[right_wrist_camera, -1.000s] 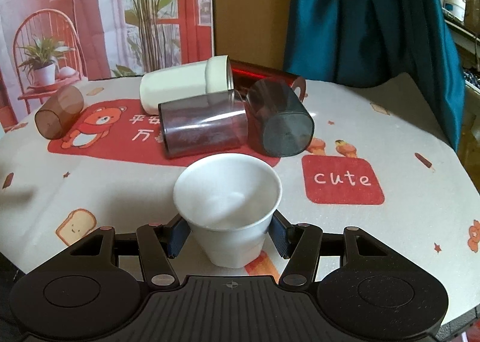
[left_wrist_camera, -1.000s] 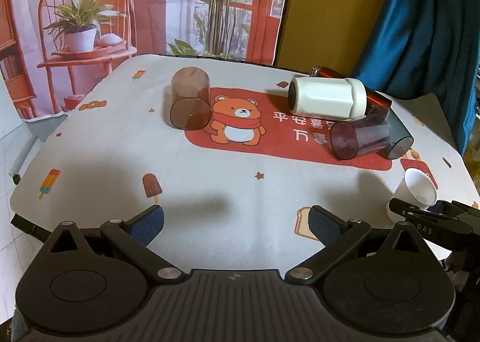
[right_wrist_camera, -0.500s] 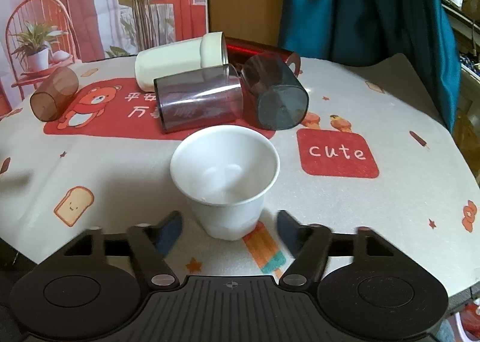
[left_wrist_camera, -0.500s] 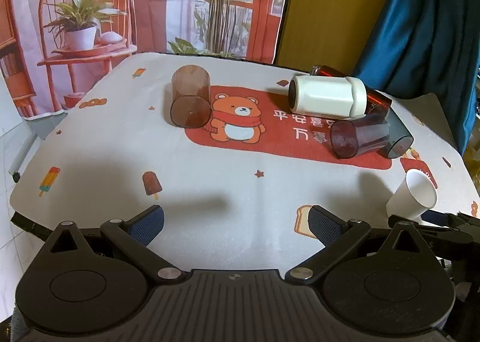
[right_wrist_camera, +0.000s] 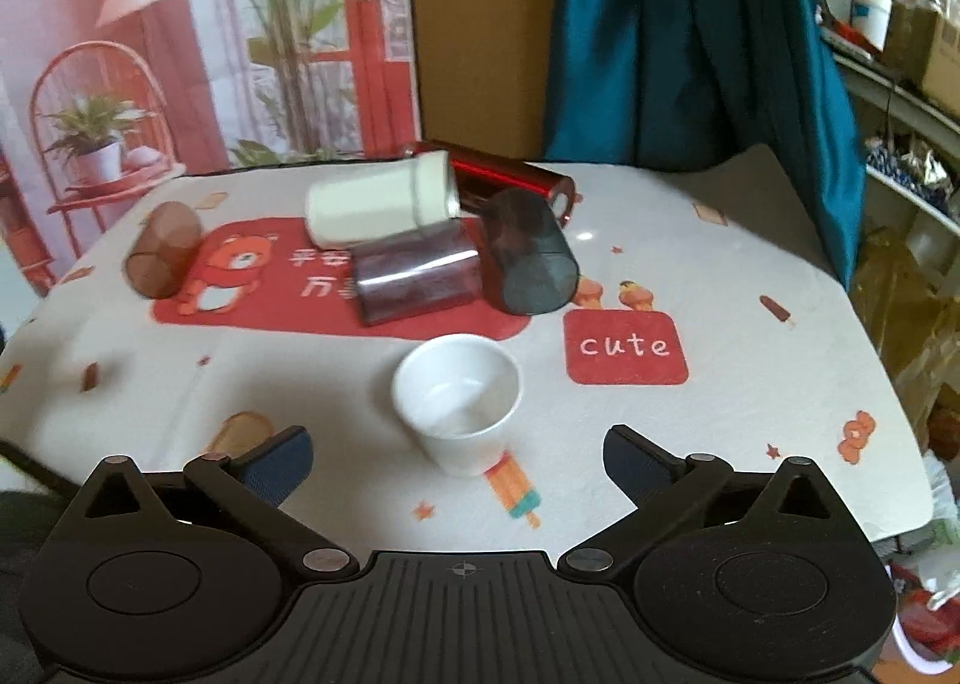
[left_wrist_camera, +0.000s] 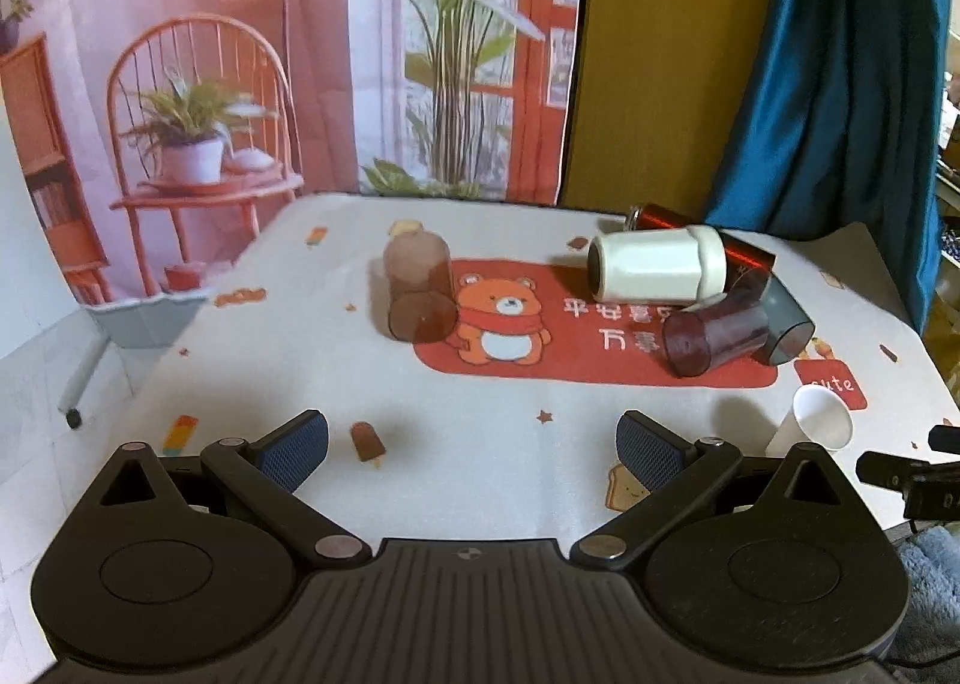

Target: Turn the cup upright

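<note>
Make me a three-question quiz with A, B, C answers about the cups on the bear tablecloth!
1. Where is the white cup?
A. On the bear picture
B. Just in front of the right gripper
C. Inside the grey cup

2. How many cups lie on their sides?
A. Two
B. Three
C. Five

3. How is the white cup standing?
A. Upright, mouth up
B. Upside down
C. On its side

Answers:
1 B: it stands free between the spread fingers.
2 C: brown cup, cream cup, red cup, purple cup, grey cup.
3 A: its open mouth faces up.
</note>
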